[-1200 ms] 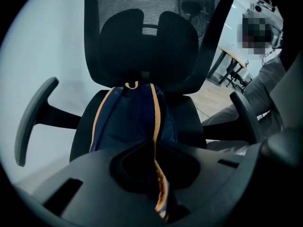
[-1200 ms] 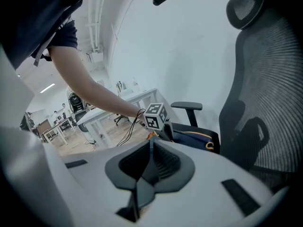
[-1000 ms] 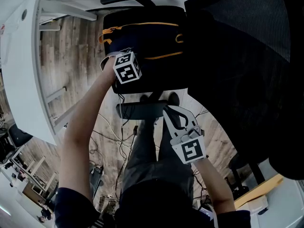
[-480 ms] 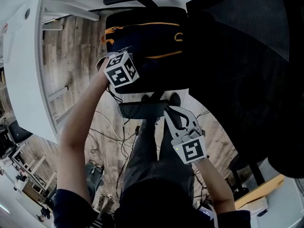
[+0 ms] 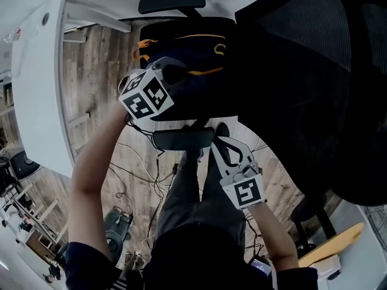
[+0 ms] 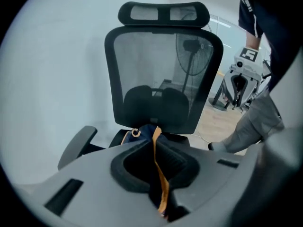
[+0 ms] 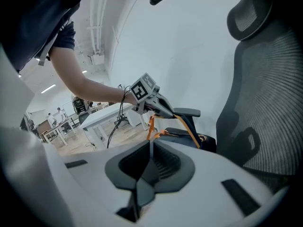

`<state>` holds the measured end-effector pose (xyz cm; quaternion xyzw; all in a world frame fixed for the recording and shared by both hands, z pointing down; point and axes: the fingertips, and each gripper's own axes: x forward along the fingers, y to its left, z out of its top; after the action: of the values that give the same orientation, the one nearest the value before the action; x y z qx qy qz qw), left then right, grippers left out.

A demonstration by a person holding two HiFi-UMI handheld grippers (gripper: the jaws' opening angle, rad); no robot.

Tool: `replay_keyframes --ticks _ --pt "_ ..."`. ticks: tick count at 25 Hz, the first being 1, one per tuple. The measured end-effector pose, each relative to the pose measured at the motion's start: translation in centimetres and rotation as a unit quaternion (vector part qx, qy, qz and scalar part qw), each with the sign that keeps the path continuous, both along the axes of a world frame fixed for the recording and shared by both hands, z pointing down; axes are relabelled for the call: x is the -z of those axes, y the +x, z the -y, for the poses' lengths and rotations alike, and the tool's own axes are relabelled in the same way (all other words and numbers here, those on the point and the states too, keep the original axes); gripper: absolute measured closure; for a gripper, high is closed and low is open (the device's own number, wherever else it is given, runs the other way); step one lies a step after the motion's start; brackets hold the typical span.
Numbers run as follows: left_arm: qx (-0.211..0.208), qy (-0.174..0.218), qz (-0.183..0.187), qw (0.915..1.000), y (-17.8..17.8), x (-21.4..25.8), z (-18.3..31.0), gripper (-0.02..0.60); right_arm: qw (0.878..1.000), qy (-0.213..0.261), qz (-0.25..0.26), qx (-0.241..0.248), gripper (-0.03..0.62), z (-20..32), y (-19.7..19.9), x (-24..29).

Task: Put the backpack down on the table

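Note:
A dark navy backpack (image 5: 193, 56) with orange trim sits on the seat of a black office chair. My left gripper (image 5: 174, 71) is above its near left side, shut on the backpack's orange-edged strap (image 6: 157, 167), which runs taut from the jaws down to the backpack (image 6: 143, 132). In the right gripper view the left gripper (image 7: 163, 109) holds the strap (image 7: 189, 126) up over the backpack (image 7: 201, 138). My right gripper (image 5: 222, 147) hangs lower, in front of the seat, shut with nothing in it (image 7: 150, 157), apart from the backpack.
The chair's mesh back (image 5: 302, 65) fills the right; its armrests (image 5: 172, 2) (image 5: 181, 139) flank the seat. A white table (image 5: 36, 95) stands at the left. Cables (image 5: 145, 174) lie on the wood floor. The person's legs are below the seat.
My left gripper has risen toward the camera with the strap, which now pulls the backpack's top up. My right gripper has barely shifted.

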<state>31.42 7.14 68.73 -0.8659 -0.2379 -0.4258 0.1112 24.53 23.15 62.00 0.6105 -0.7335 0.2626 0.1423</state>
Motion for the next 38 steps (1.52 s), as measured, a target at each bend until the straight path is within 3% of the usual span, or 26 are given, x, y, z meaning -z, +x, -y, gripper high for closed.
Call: replay_keyframes --ticks 6,15,28,38 --pt "0.004 0.012 -0.027 0.9996 0.6 5.3 0.3 0.546 1.0 0.012 0.0 -0.002 0.569 0.0 -0.2 2.0" --pt "-0.015 0.057 -0.017 0.9981 0.2 10.4 1.0 0.546 0.999 0.038 -0.012 0.008 0.569 0.1 -0.4 5.3" --pt "0.028 0.066 -0.05 0.9962 -0.8 16.1 2.1 0.548 0.997 0.066 -0.024 0.016 0.569 0.0 -0.8 8.9" --pt "0.072 0.071 -0.071 0.9924 -3.2 19.2 3.5 0.548 0.992 0.109 -0.053 0.02 0.572 2.8 -0.4 12.9"
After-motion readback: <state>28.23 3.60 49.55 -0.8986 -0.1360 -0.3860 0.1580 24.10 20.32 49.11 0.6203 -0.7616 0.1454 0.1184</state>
